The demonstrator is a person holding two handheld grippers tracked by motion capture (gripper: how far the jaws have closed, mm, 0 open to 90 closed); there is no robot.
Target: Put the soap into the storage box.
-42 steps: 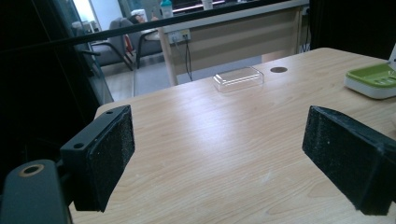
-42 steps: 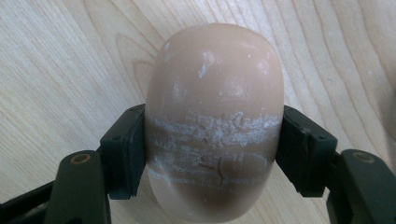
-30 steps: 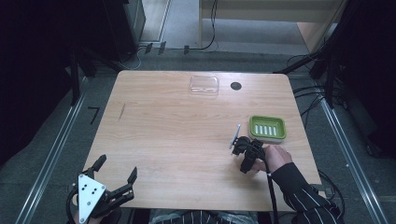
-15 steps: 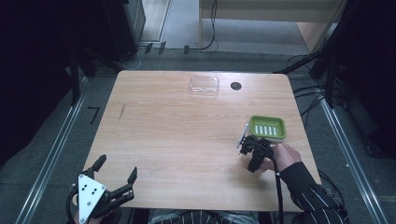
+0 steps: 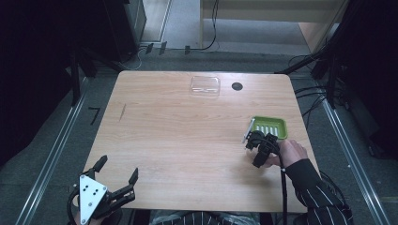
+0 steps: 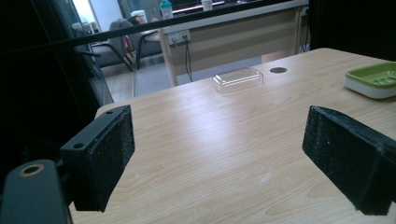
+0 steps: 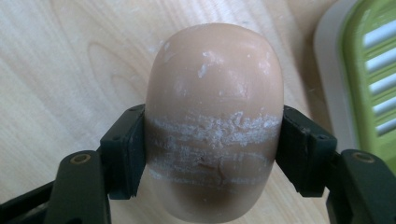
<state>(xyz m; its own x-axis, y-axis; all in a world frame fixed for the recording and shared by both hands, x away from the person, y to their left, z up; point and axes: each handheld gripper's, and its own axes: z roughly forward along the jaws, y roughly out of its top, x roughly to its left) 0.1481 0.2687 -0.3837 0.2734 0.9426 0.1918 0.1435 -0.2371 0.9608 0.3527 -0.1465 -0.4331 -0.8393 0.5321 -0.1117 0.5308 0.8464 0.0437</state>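
A peach oval bar of soap (image 7: 215, 79), scuffed with white marks, is clamped across its middle by my right gripper (image 7: 212, 149). In the high view the soap (image 5: 248, 131) appears edge-on as a pale strip at the tip of the right gripper (image 5: 256, 140), just left of the green slotted soap dish (image 5: 269, 127). The dish's pale rim (image 7: 327, 79) lies close to the soap's right side. My left gripper (image 5: 118, 168) rests at the table's near left corner, jaws wide apart with nothing between them (image 6: 226, 158).
A clear plastic lid (image 5: 205, 86) lies at the far middle of the wooden table (image 5: 187, 136), with a black round grommet (image 5: 237, 86) to its right. The lid (image 6: 238, 79) and the green dish (image 6: 373, 81) also show in the left gripper view.
My right gripper has carried the soap to the right, closer to the green dish. The left gripper has stayed put.
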